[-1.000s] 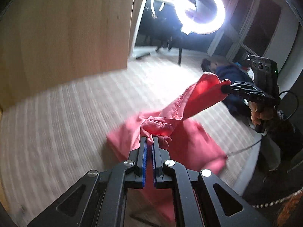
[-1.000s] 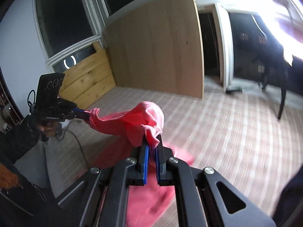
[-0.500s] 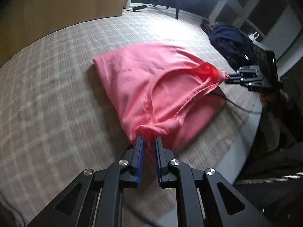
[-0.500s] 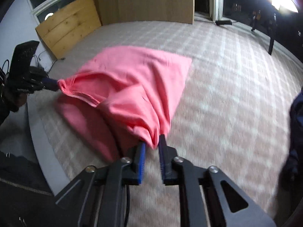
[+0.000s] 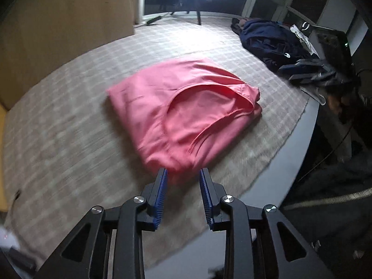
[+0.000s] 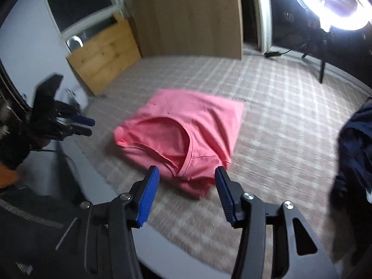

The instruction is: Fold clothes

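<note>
A pink garment [image 5: 183,114] lies folded over on the checked cloth, its neckline opening facing the table's near edge. My left gripper [image 5: 183,174] has its jaws opening; the garment's near corner sits just ahead of the blue pads [image 5: 161,186], which do not press on it. In the right wrist view the same garment [image 6: 186,130] lies flat, and my right gripper [image 6: 186,171] is opening wide at its other near corner, not gripping. Each gripper shows in the other's view: the right one [image 5: 287,73] beside the garment, the left one [image 6: 89,127] apart from it.
A checked beige cloth [image 5: 69,116] covers the round table, whose dark rim [image 5: 290,162] curves close by. A pile of dark navy clothes [image 5: 267,37] lies at the far right. Wooden boards [image 6: 186,23] stand behind, and a ring light [image 6: 337,0] glares above.
The garment was held up between both grippers, then came down onto the cloth and folded over. Both sets of jaws let go and spread, and both grippers drew back from the fabric.
</note>
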A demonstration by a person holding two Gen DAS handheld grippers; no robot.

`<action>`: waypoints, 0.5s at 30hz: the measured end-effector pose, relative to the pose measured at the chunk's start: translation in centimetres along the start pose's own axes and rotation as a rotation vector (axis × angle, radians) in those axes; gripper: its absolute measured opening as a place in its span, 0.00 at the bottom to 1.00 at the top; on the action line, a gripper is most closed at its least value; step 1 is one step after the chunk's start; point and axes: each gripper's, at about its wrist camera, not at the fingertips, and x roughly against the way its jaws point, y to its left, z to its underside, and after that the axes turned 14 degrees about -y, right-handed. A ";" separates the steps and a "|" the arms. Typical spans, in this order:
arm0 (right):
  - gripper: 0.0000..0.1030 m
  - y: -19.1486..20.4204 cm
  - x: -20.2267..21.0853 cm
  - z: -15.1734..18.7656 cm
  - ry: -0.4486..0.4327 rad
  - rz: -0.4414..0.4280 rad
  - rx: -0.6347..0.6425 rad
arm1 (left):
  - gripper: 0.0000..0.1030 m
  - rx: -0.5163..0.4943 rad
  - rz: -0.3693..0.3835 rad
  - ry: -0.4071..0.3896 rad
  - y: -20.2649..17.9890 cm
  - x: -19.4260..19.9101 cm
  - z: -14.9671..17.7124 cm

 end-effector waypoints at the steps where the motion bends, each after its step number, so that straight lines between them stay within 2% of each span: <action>1: 0.48 0.4 -1.6 0.3 0.017 0.003 0.019 | 0.26 -0.015 0.006 -0.001 -0.3 -0.9 0.0; 4: 0.48 1.3 -4.9 1.2 0.051 0.050 0.110 | 0.26 -0.076 0.009 0.012 -0.8 -3.2 -0.1; 9: 0.46 2.1 -6.7 2.1 0.084 0.071 0.229 | 0.24 -0.147 0.027 0.059 -0.8 -5.6 0.4; 10: 0.32 2.1 -7.0 2.2 0.093 0.074 0.244 | 0.12 -0.142 0.031 0.068 -0.6 -6.0 0.5; 11: 0.07 2.0 -7.2 2.3 0.108 0.074 0.243 | 0.07 -0.123 0.042 0.075 -0.2 -6.3 0.6; 12: 0.03 1.9 -7.5 2.5 0.124 0.074 0.239 | 0.06 -0.103 0.055 0.081 0.2 -6.5 0.7; 15: 0.03 1.9 -6.9 2.4 0.116 0.044 0.220 | 0.03 -0.104 0.080 0.070 0.4 -5.7 0.7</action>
